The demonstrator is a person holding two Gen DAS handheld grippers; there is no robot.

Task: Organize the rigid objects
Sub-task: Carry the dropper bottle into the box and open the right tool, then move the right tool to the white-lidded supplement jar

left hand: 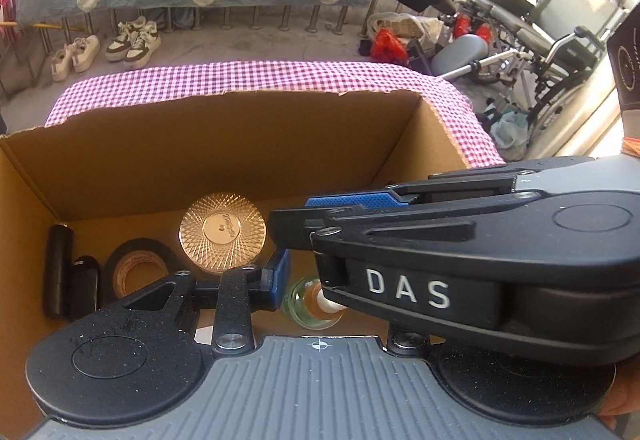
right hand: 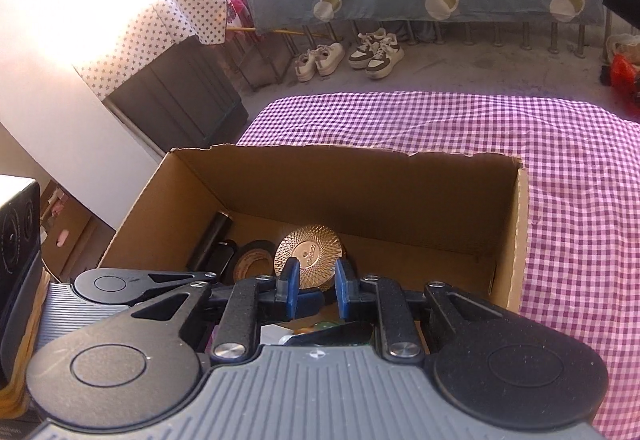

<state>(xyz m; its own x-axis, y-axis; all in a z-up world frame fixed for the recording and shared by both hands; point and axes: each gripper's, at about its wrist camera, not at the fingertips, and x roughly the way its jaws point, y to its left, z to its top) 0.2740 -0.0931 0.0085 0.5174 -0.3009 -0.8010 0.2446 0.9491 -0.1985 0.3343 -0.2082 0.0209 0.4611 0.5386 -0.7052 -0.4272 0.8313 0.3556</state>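
Cardboard box [right hand: 360, 192], glass bottle [left hand: 308, 304] clear only from left wrist

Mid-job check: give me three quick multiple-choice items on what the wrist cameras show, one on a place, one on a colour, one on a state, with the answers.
1. Where does the roll of black tape lie?
A. on the checked cloth
B. in the cardboard box
C. on the floor by the shoes

2. What colour are the checks of the tablecloth?
A. purple and white
B. green and white
C. black and yellow

3. What is between the right gripper pads?
A. the tape roll
B. a black cylinder
C. nothing

Answers:
1 B, it sits on the box floor beside the gold patterned disc.
2 A, seen beyond the box.
3 C, the gap between the blue pads is bare.
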